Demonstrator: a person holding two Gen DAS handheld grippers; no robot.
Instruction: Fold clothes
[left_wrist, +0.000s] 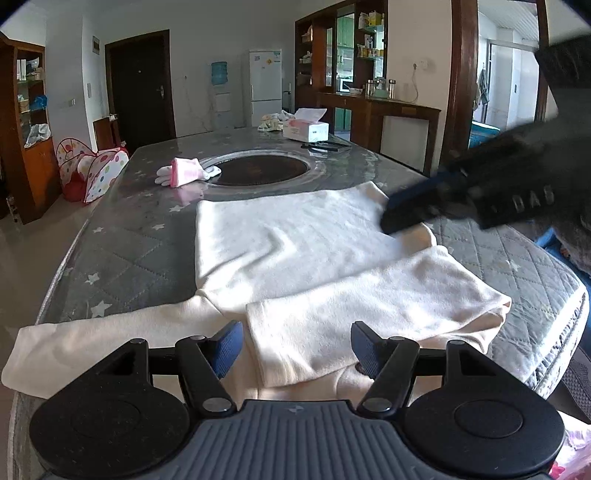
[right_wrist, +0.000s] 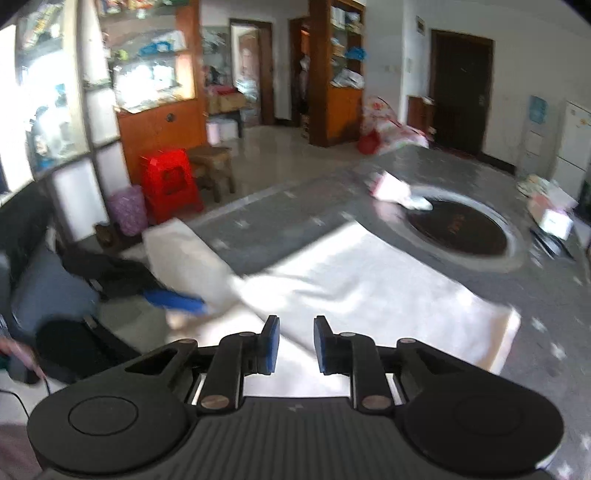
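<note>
A white top (left_wrist: 295, 236) is lying flat on the gray tabletop (left_wrist: 122, 258), w/ little stars on its quilted cover; one sleeve (left_wrist: 369, 306) is lying folded across the body of the top, & the other sleeve (left_wrist: 96, 350) is sticking out to the left side in the left wrist view, near the tabletop edge; the left hand-held gripper (left_wrist: 295, 347) is sitting low over the near part of the top, jaws wide apart & not squeezing anything; the folded sleeve's end is lying between its blue pads (left_wrist: 229, 347), but they are not pressing on it; the right hand-held gripper (left_wrist: 402, 218) is reaching in from the right side in that view, its tip right at the far part of the top near the shoulder; in the right wrist view, which is blurry, the right one's jaws are standing a little apart w/ white cloth seen below the gap, & nothing is pinched between them; so both are let go; behind the top there is a dark round plate (left_wrist: 258, 170) set into the tabletop; a pink & white glove (left_wrist: 186, 171) is lying at its rim; farther back a tissue box (left_wrist: 306, 125) is sitting on the tabletop; a red stool (right_wrist: 171, 181) is standing on the floor beside the tabletop.
</note>
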